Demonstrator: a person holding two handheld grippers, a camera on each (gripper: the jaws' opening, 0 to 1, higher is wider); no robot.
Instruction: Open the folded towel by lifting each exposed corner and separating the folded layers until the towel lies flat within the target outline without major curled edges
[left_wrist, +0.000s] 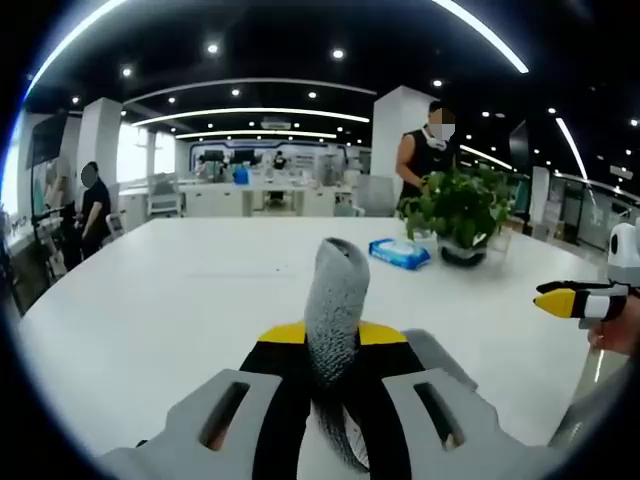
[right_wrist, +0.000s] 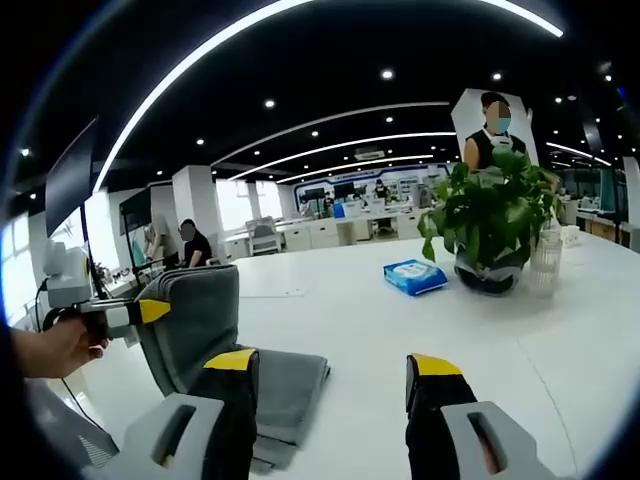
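A grey towel (right_wrist: 290, 385) lies folded on the white table (right_wrist: 500, 330) at the left of the right gripper view. One layer of the towel (right_wrist: 195, 315) stands lifted upright. My left gripper (right_wrist: 148, 311), held by a hand, is shut on its edge there. In the left gripper view the left gripper (left_wrist: 331, 338) pinches a curled fold of the towel (left_wrist: 336, 290) that rises between its yellow tips. My right gripper (right_wrist: 335, 365) is open, just right of the towel, with nothing between its jaws. The right gripper (left_wrist: 560, 300) also enters the left gripper view from the right.
A potted plant (right_wrist: 495, 225), a blue wipes pack (right_wrist: 415, 275) and a clear bottle (right_wrist: 545, 260) stand at the table's far right. A person (left_wrist: 425, 150) stands behind the plant. Other people (left_wrist: 92, 205) stand at the left. The table edge (left_wrist: 60, 290) runs along the left.
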